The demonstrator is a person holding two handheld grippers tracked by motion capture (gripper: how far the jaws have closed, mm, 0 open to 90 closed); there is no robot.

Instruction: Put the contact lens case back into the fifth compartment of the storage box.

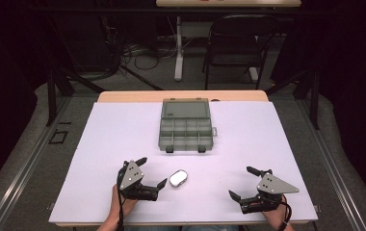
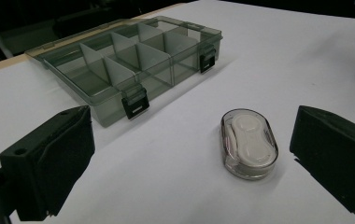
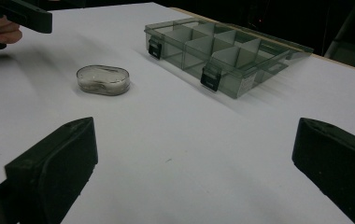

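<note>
- Left claw (image 1: 150, 172): jaws spread wide, holding nothing, just beside the small clear oval plastic case (image 1: 178, 178).
- Right claw (image 1: 242, 183): wide open, empty.
- Grey translucent compartment box (image 1: 186, 125): lid open, on the white worktop (image 1: 113, 139).

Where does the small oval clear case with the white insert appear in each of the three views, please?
High view: the oval case lies low and centre-left on the white mat, just right of the left gripper.
Left gripper view: lower right of centre, between the open jaws.
Right gripper view: upper left, beyond the jaws.
Shared landmark: the grey compartment box, farther back than the case.
</note>
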